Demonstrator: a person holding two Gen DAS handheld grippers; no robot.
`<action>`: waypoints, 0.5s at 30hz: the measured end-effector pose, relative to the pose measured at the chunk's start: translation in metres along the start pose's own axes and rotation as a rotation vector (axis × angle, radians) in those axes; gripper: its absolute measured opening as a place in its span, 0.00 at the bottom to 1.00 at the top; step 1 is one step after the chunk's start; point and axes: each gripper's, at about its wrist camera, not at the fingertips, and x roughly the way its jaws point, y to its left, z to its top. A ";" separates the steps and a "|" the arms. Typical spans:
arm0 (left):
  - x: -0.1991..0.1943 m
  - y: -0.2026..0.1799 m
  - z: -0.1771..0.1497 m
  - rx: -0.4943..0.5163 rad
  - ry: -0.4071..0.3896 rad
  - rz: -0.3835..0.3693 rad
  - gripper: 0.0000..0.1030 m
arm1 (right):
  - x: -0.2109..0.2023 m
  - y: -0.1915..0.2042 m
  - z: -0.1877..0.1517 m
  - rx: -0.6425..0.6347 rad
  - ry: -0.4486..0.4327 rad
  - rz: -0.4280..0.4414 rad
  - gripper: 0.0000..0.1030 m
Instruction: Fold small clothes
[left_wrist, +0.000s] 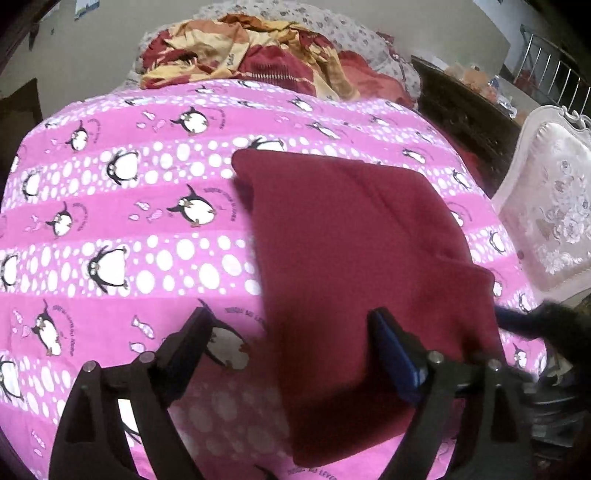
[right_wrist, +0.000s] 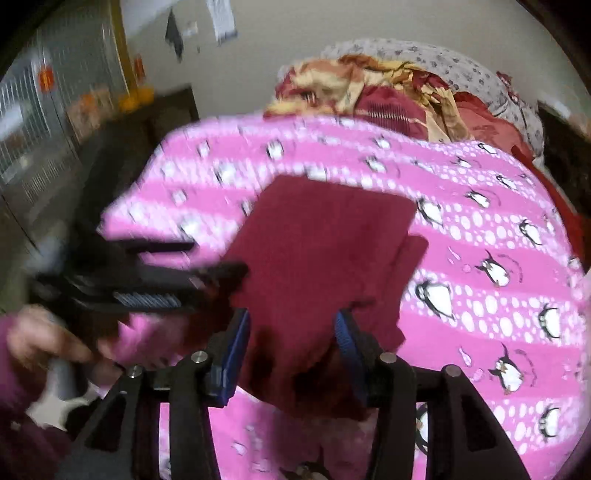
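A dark red folded garment (left_wrist: 343, 236) lies on a pink penguin-print bedspread (left_wrist: 110, 184). My left gripper (left_wrist: 291, 321) is open just above the garment's near left edge, its right finger (left_wrist: 391, 343) over the cloth. In the right wrist view the garment (right_wrist: 325, 243) runs between my right gripper's (right_wrist: 291, 325) fingers, which stand apart over its near end. The left gripper (right_wrist: 207, 266) shows there at the garment's left edge, held by a hand (right_wrist: 33, 332). The right gripper's tip (left_wrist: 517, 321) appears at the right in the left wrist view.
A heap of red and yellow clothes (left_wrist: 251, 55) lies at the far end of the bed against a grey floral pillow (left_wrist: 354, 33). A white upholstered chair (left_wrist: 550, 206) stands at the right. Dark furniture (left_wrist: 465, 118) lies beyond.
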 end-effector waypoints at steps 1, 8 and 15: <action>-0.002 0.000 -0.001 0.009 -0.011 0.012 0.84 | 0.008 -0.005 -0.005 0.017 0.018 -0.010 0.47; -0.018 0.004 -0.003 0.038 -0.076 0.090 0.84 | 0.031 -0.029 -0.024 0.119 0.063 -0.014 0.41; -0.026 0.003 0.000 0.051 -0.114 0.147 0.84 | -0.009 -0.020 -0.020 0.116 0.010 -0.014 0.44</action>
